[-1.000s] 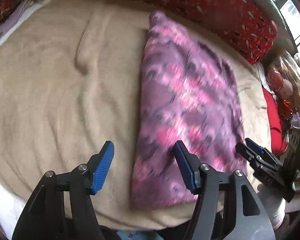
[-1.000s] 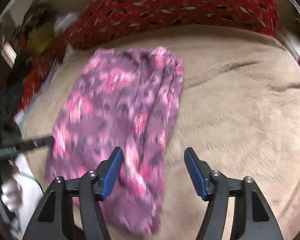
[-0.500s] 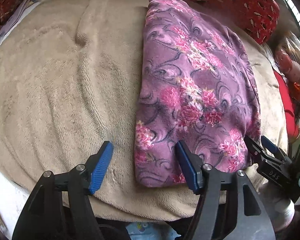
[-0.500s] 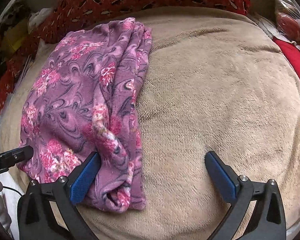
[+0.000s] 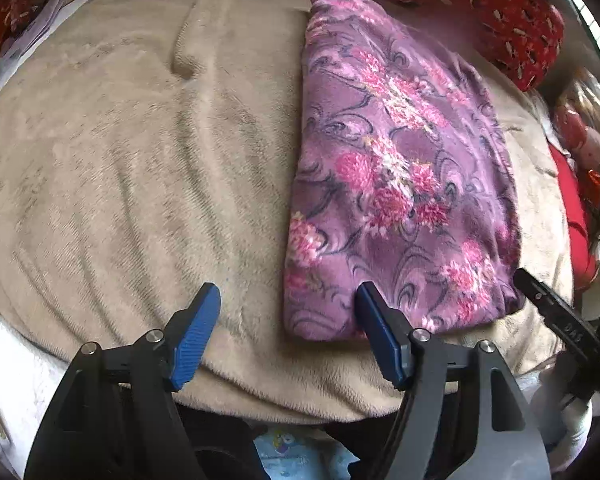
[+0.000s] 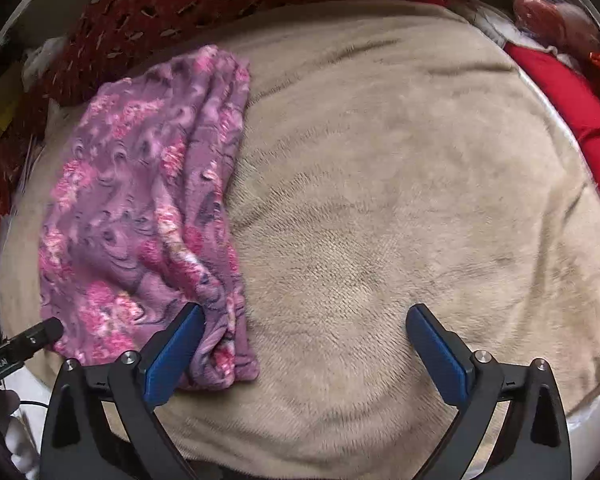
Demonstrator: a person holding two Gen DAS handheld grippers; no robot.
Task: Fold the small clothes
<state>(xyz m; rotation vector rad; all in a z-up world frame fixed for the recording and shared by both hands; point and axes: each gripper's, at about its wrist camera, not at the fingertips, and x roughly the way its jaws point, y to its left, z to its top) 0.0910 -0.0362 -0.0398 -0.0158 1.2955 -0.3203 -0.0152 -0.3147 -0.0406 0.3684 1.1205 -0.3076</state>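
A purple fleece garment with pink flowers (image 5: pixel 400 180) lies folded lengthwise on a beige blanket (image 5: pixel 120 160). My left gripper (image 5: pixel 288 300) hovers at the garment's near left corner. Its jaws are opening; that corner lies below the gap and the blue pads touch nothing. In the right wrist view the garment (image 6: pixel 148 208) fills the left side, bunched into ridges along its right edge. My right gripper (image 6: pixel 305 314) stands wide open over the blanket (image 6: pixel 380 200), its left pad just above the garment's near right corner.
A red patterned cover (image 5: pixel 500 8) runs along the far side of the blanket. Papers (image 5: pixel 40 20) lie at the far left. A red cloth (image 6: pixel 572 112) and a doll (image 5: pixel 580 136) crowd the right edge. The blanket's near edge drops off just under both grippers.
Both grippers have drawn back toward the blanket's near edge. The right jaws have spread much wider, the left ones a little. The garment lies where it was, spread flat.
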